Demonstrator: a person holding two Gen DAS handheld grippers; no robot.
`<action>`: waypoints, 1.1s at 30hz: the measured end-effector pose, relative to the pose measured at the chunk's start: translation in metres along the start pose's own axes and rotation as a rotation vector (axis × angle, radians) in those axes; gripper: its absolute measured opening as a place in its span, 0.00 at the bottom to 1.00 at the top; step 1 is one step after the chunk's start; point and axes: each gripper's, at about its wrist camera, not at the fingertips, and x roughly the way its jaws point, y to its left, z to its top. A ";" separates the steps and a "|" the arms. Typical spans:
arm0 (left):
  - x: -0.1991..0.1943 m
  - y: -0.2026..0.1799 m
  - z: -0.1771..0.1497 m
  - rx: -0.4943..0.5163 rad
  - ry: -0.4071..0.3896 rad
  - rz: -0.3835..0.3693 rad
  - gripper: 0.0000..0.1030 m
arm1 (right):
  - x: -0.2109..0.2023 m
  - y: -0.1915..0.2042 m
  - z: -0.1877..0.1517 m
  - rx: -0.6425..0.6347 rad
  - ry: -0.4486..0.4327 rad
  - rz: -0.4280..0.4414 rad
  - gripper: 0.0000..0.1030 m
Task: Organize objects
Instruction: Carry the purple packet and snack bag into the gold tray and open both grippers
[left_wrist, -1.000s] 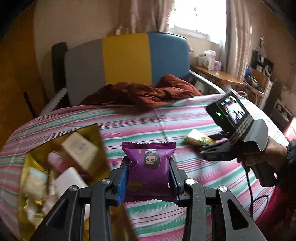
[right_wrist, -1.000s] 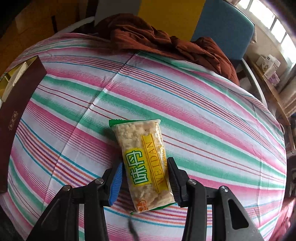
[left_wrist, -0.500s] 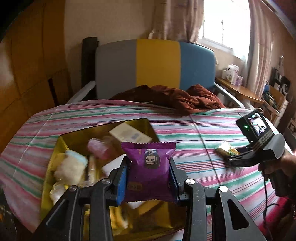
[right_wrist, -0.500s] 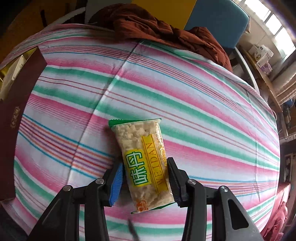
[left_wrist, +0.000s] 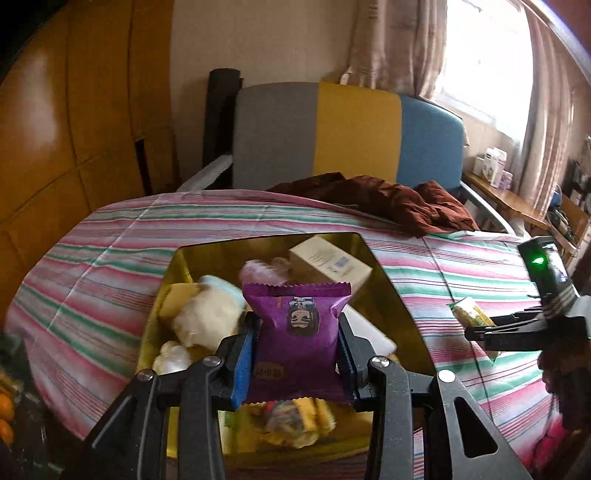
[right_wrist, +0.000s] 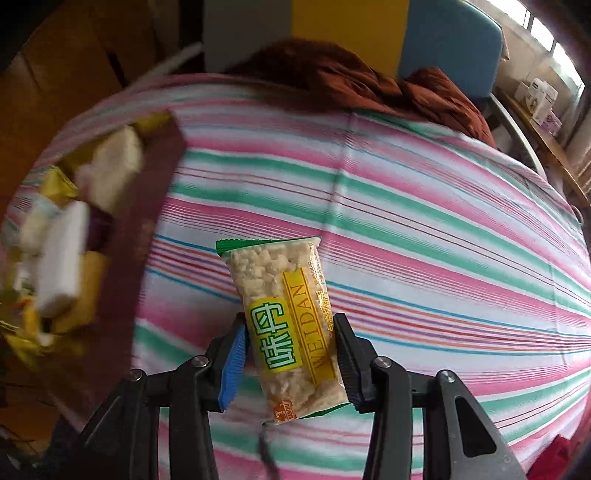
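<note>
Purple snack packet (left_wrist: 299, 343): clamped in my left gripper (left_wrist: 295, 363), above the gold box (left_wrist: 388, 291) of items. Rice-cracker packet (right_wrist: 288, 325): gripped by my right gripper (right_wrist: 290, 365), over the striped cloth (right_wrist: 424, 229).

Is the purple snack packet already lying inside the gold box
No, the purple snack packet is clamped between the pads of the left claw, held above the gold box.

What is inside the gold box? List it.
Inside the open gold box: a cream carton, a fluffy white item, a white block and yellow packets. The purple packet covers the middle.
</note>
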 end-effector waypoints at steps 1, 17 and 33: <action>-0.001 0.004 -0.001 -0.005 0.001 0.005 0.39 | -0.005 0.010 -0.001 -0.003 -0.016 0.017 0.43; -0.013 0.061 -0.027 -0.091 0.030 0.100 0.39 | -0.052 0.120 0.014 -0.149 -0.182 0.256 0.44; 0.022 0.053 -0.012 -0.066 0.054 0.096 0.39 | -0.032 0.152 0.068 -0.110 -0.162 0.260 0.44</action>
